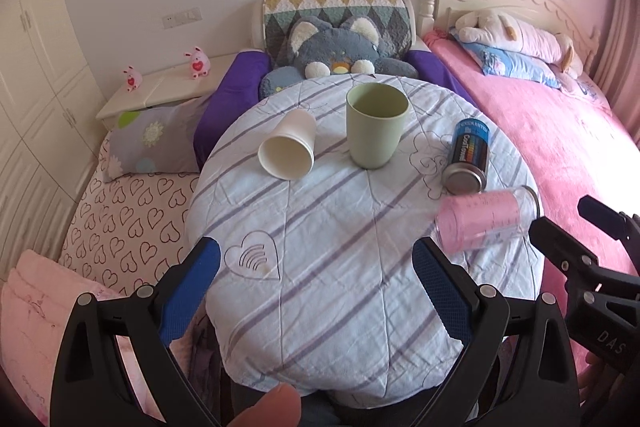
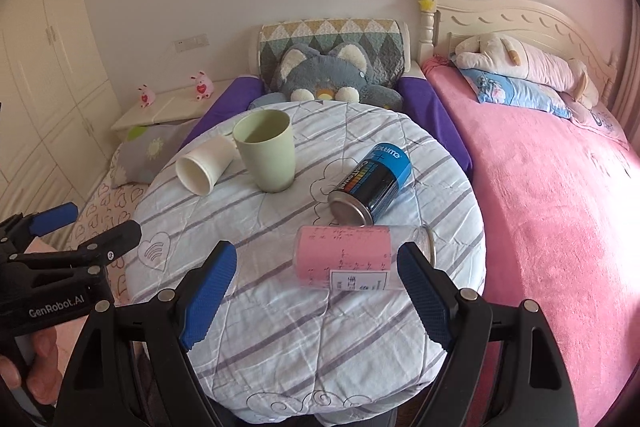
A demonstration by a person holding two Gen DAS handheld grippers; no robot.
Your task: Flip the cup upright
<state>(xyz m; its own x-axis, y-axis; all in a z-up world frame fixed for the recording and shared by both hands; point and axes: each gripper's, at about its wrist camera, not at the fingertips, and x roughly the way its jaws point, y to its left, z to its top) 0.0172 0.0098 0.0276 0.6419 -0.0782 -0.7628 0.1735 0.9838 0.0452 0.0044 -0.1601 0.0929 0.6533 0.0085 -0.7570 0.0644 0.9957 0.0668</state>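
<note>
left wrist view: white paper cup (image 1: 287, 149) lies on its side at 11 o'clock on the counter (image 1: 340, 267), mouth toward camera, beside the upright green cup (image 1: 376, 125). left hand-held gripper (image 1: 316, 291) and right hand-held gripper (image 2: 316, 291) both spread wide, empty, apparently staged for approach.

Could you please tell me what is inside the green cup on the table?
The green cup stands upright and open. Its visible inner wall looks bare; the near wall hides its bottom, so I cannot rule out something lying there.

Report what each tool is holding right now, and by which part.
Nothing is held. The left tool and right tool are both open and empty; the white cup lies untouched on its side.
</note>
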